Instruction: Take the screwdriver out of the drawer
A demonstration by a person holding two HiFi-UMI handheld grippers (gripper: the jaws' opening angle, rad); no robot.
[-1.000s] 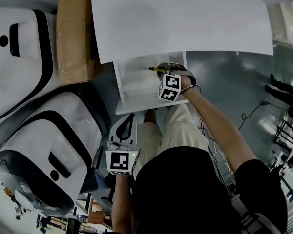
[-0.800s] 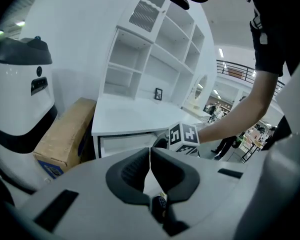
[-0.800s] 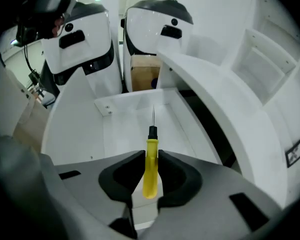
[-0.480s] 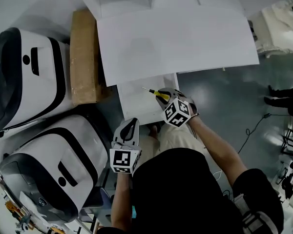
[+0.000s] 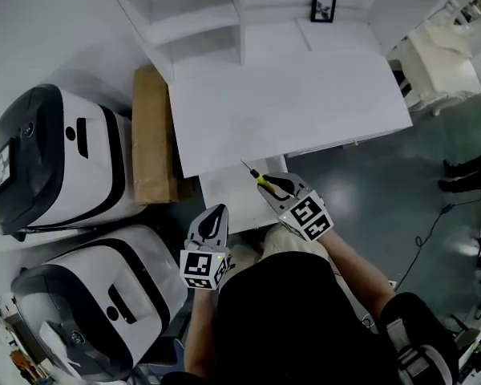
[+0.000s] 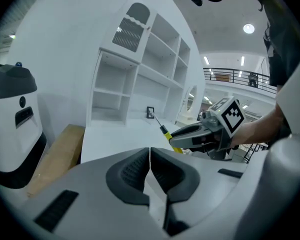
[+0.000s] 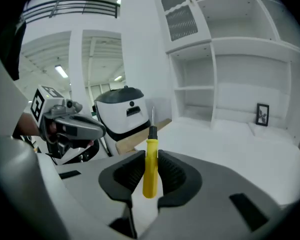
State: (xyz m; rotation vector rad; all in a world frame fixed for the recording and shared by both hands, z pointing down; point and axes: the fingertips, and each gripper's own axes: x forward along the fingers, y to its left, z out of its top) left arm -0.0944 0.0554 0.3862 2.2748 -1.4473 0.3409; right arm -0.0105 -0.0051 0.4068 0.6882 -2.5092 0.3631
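Two white-and-black machines (image 5: 60, 159): far left. Brown cardboard box (image 5: 152, 135): beside desk (image 5: 289, 95). Left gripper (image 5: 215, 213): jaws together, nothing between. Open white drawer (image 5: 224, 192): under desk edge. Screwdriver (image 5: 261, 182): yellow handle clamped in right gripper (image 5: 274, 186), shaft toward desk edge, over drawer. Small picture frame (image 5: 323, 6): desk back.

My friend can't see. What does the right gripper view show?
The right gripper is shut on a yellow-handled screwdriver, its thin metal tip pointing up. Behind it are a white desk with a small framed picture and white shelves; the left gripper shows at the left.
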